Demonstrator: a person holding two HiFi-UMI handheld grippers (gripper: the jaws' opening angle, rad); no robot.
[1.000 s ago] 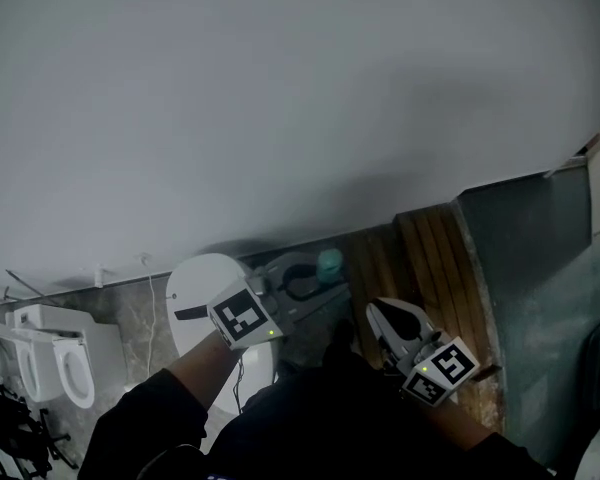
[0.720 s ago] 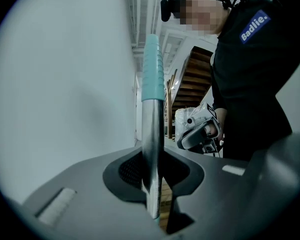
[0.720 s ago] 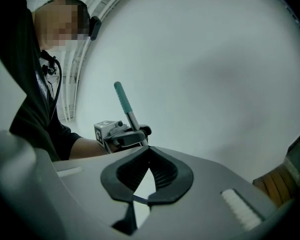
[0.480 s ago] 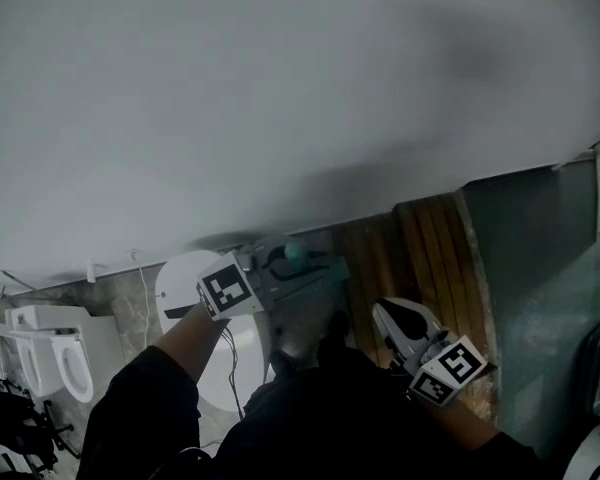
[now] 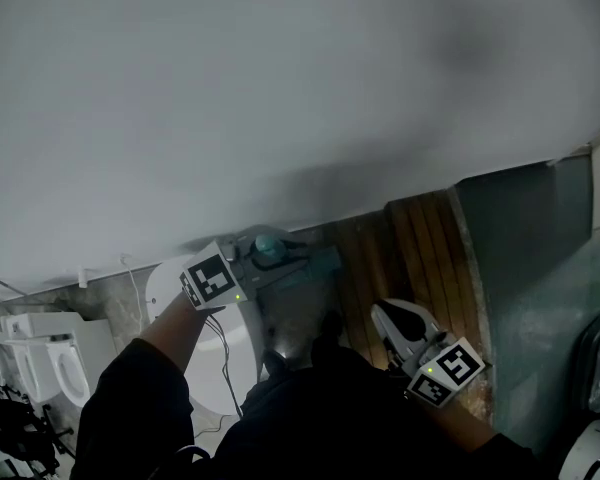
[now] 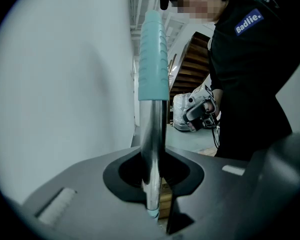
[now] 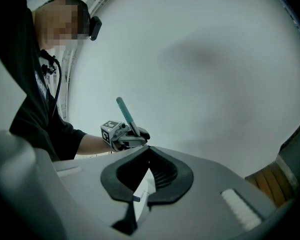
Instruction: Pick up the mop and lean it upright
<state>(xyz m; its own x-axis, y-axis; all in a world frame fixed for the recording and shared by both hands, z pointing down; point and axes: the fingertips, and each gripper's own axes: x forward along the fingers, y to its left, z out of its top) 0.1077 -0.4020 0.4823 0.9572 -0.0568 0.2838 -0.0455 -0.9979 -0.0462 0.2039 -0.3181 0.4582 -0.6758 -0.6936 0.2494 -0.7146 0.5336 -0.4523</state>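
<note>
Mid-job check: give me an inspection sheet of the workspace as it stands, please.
Surface: grey-green floor, wooden slats beside it at the wall's foot.
Job's things: mop handle held close to the wall, teal grip uppermost; mop head not in view.
Clutter: dark gear at lower left, unidentifiable.
Tools: left tool shut on the mop handle's metal pole; right tool shut, nothing between its jaws.
Cables: thin dark cable hanging below the left forearm.
Surroundings: white wall, white toilet, urinals at left.
</note>
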